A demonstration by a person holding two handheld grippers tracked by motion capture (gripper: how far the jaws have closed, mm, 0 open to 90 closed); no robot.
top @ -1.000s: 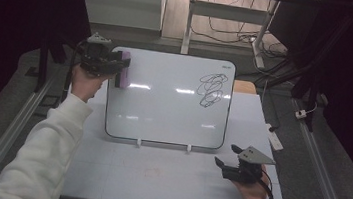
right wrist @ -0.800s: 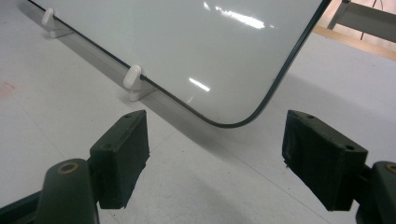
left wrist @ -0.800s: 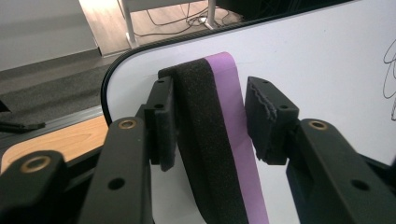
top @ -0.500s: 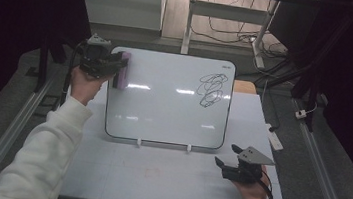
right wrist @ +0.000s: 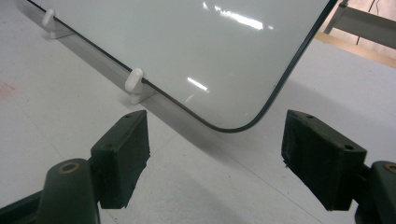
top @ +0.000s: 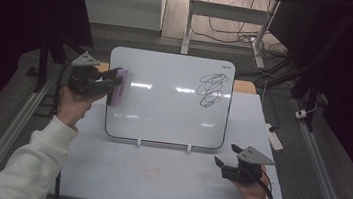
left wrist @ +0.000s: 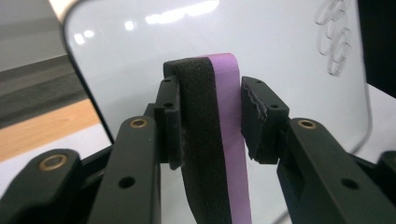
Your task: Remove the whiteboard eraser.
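A whiteboard [top: 164,103] stands propped on two small white feet on the pale table, with a black scribble [top: 212,89] near its top right corner. My left gripper [top: 115,86] is at the board's left edge, shut on an eraser [top: 120,92] with a purple back and black foam. In the left gripper view the eraser [left wrist: 219,140] stands upright between the pads of that gripper [left wrist: 210,116], in front of the board [left wrist: 280,42]. My right gripper [top: 222,167] rests low on the table by the board's lower right corner. Its jaws stand open and empty [right wrist: 215,158], facing that corner [right wrist: 233,126].
A white foot [right wrist: 135,86] props the board's lower edge. A small white stick-shaped object [top: 274,138] lies on the table to the right of the board. Metal rails [top: 15,126] run along both table sides. Bare table surface [top: 155,177] lies in front of the board.
My left hand has carried the eraser from the board's top left corner down along its left edge, toward me. The right gripper has stayed where it was.
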